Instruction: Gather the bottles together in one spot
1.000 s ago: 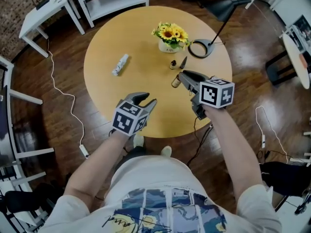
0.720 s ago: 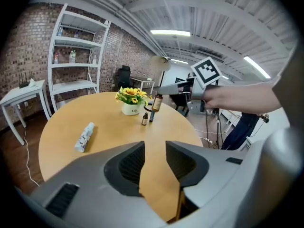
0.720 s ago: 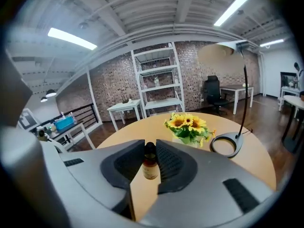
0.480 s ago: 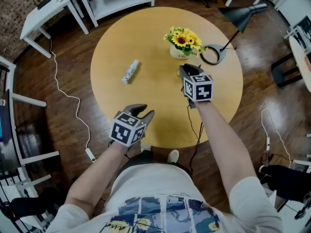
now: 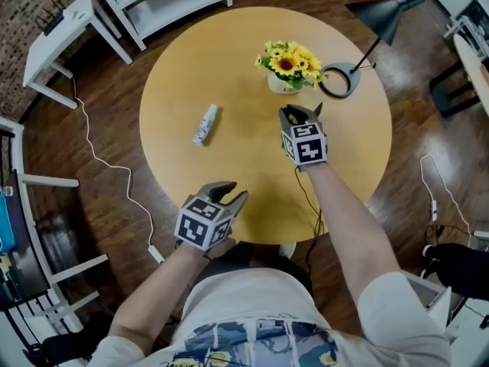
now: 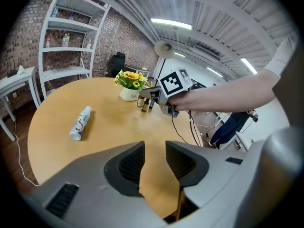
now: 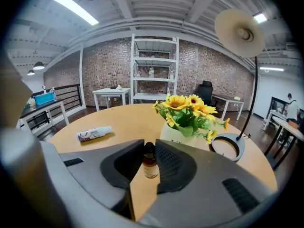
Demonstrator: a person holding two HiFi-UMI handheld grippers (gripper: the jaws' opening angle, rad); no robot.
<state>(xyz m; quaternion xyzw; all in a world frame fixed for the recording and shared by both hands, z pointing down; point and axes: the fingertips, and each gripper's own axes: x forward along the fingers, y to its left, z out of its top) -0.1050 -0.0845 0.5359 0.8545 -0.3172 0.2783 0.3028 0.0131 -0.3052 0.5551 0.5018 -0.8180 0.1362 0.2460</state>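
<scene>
A white tube bottle (image 5: 205, 124) (image 6: 80, 123) (image 7: 95, 133) lies on its side at the left of the round wooden table (image 5: 229, 60). My right gripper (image 5: 298, 114) (image 7: 150, 147) is down by the sunflower vase (image 5: 288, 69) (image 7: 190, 122). It is shut on a small amber bottle (image 7: 150, 164) that stands upright on the table, and its jaws have just eased a little with the bottle between them. The left gripper view shows two more small bottles (image 6: 140, 101) beside that gripper (image 6: 151, 93). My left gripper (image 5: 231, 194) (image 6: 154, 148) hangs open over the near table edge, holding nothing.
A black desk lamp with a ring base (image 5: 340, 79) (image 7: 227, 147) stands right of the vase. White shelving (image 5: 157, 2) and a white side table (image 5: 57, 40) flank the far side. A white cable (image 5: 114, 174) runs over the wooden floor on the left.
My right gripper has carried the amber bottle away from me and down to the table beside the vase. My left gripper has drawn back toward the near table edge.
</scene>
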